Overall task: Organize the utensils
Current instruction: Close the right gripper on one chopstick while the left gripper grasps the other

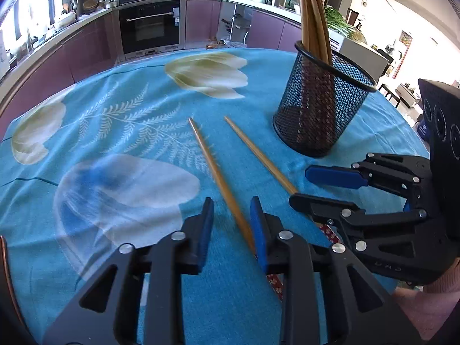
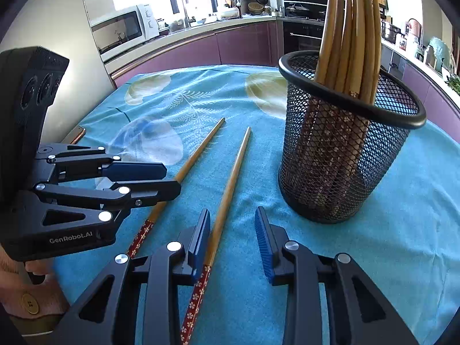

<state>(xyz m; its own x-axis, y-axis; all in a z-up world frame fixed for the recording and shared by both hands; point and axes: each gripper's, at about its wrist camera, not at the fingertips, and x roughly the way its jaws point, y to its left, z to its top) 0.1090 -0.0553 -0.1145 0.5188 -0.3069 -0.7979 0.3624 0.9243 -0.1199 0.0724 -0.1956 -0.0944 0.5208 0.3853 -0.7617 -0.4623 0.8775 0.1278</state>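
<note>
Two wooden chopsticks with red flowered ends lie side by side on the blue tablecloth. The left chopstick (image 1: 218, 178) (image 2: 189, 166) lies between the open fingers of my left gripper (image 1: 231, 212) (image 2: 169, 179), which hovers low over its rear part. The right chopstick (image 1: 258, 155) (image 2: 230, 184) lies just inside the left finger of my open right gripper (image 2: 232, 224) (image 1: 299, 185). A black mesh cup (image 1: 319, 109) (image 2: 339, 155) holding several upright chopsticks (image 2: 350, 34) stands to the right.
The table is covered by a blue flower-print cloth (image 1: 115, 132). Purple kitchen cabinets and an oven (image 1: 149, 26) lie beyond the far edge. A microwave (image 2: 123, 28) stands at the left. A phone-like object (image 2: 75, 134) lies at the table's left edge.
</note>
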